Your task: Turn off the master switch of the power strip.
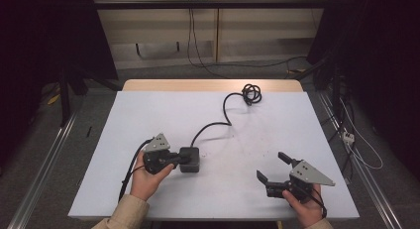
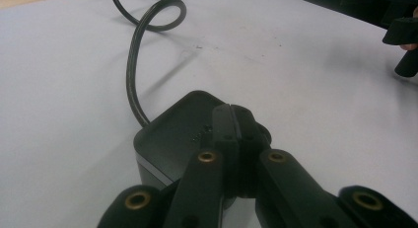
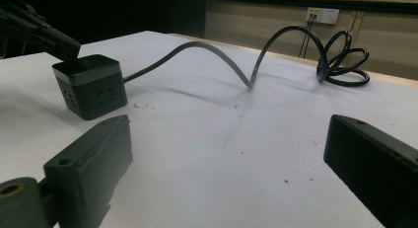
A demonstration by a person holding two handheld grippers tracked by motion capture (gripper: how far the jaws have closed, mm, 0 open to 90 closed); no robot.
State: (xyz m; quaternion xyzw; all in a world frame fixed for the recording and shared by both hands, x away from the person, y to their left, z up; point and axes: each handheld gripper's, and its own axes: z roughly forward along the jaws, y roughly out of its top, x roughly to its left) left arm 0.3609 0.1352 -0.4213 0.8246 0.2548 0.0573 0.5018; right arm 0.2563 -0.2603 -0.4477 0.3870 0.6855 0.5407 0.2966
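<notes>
Resting on top of the black socket cube (image 1: pixel 189 158), the left gripper (image 2: pixel 230 120) has its jaws pressed together; the right gripper (image 1: pixel 275 169) gapes, well apart from it.

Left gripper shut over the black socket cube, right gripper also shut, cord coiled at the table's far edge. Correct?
Not quite: the right gripper is open, its jaws wide apart in the right gripper view. The left gripper is shut over the socket cube, and the cord coils at the far edge.

Matt black plastic on the power cube (image 3: pixel 91 92), with a thin glossy grey band under its lid. Its cord (image 3: pixel 217 53) looks smooth and rubbery. The bench (image 1: pixel 163 115) is smooth matt white with a bare wooden edge at twelve o'clock. Brass-coloured rivets shine on the left hand-held gripper (image 2: pixel 231 127).
</notes>
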